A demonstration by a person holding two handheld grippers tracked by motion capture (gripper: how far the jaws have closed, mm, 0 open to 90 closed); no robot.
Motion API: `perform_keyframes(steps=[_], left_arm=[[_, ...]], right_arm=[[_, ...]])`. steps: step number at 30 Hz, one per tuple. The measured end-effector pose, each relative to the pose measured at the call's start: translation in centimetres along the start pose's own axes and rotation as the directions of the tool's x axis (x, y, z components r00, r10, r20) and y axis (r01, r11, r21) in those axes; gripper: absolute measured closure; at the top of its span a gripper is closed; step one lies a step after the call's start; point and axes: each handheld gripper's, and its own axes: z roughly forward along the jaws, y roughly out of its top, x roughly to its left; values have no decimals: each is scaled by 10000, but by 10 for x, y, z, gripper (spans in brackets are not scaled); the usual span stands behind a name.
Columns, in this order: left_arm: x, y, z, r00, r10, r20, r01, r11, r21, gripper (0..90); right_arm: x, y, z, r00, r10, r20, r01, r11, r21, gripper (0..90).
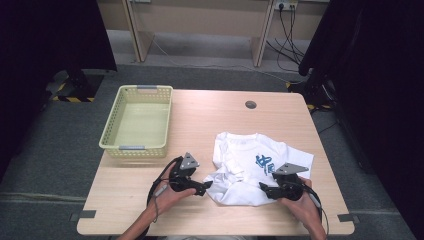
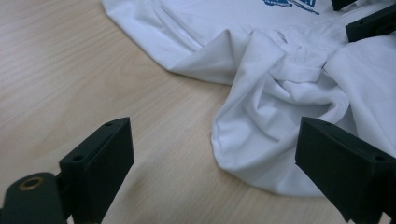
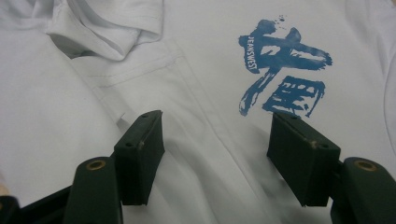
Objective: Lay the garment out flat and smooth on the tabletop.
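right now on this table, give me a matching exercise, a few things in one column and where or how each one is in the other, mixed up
Things:
1. basket
2. white shirt
3. left gripper
4. right gripper

Places or states:
A. crumpled on the right half of the table
B. jaws open over the shirt beside the blue print
C. pale yellow, empty, at the far left of the table
D. jaws open over bare wood, just short of the shirt's bunched edge

Pairs: 1-C, 2-A, 3-D, 4-B
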Motion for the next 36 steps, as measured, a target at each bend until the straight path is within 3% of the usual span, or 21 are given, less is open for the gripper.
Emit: perform_keyframes(steps=[3, 7, 10, 12, 15, 18, 22, 27, 32, 34, 36], left_arm=[[-2, 7, 8, 9998, 133, 137, -133, 9999, 16, 134], [-4, 14, 19, 9980, 464, 438, -472, 9987, 169, 275], [-3, 19, 24, 9965, 168, 817, -170, 9999, 18, 344], [-3, 24, 27, 9957, 205, 908, -206, 9998, 0, 385], [-7, 26, 33, 9947, 602, 829, -624, 9978, 240, 493], [-10, 24, 36, 9926, 1023, 655, -1053, 9934, 450, 680], [-6, 16, 30, 9916, 1222, 414, -1241, 9911, 477, 832], [5, -6, 7, 9942, 1071, 74, -1073, 9933, 435, 844], [8, -24, -12, 9978, 665, 52, -666, 9975, 228, 811], [6, -28, -17, 9982, 595, 89, -597, 9978, 273, 778], [4, -28, -21, 9987, 496, -71, -494, 9985, 253, 682]], right_arm=[[0, 0, 0, 10000, 8, -36, -8, 10000, -3, 361], [0, -1, 0, 9999, 52, -108, -52, 10000, -44, 361], [0, -1, 0, 9999, 54, -125, -55, 10000, -83, 360], [0, -1, 1, 9999, 52, -130, -53, 10000, -71, 360], [0, -1, 0, 9999, 43, -127, -44, 9999, -94, 360], [0, -1, 0, 9999, 37, -140, -38, 10000, -81, 360], [-1, -2, 1, 9999, 12, -142, -14, 9999, -138, 359], [0, -2, 0, 9999, 38, -148, -40, 9999, -141, 360], [0, -2, 0, 9999, 31, -160, -33, 9999, -132, 358], [1, -2, 0, 9998, 4, -192, -6, 9999, -122, 358], [2, -2, 1, 9998, -8, -182, 6, 9999, -113, 359]])
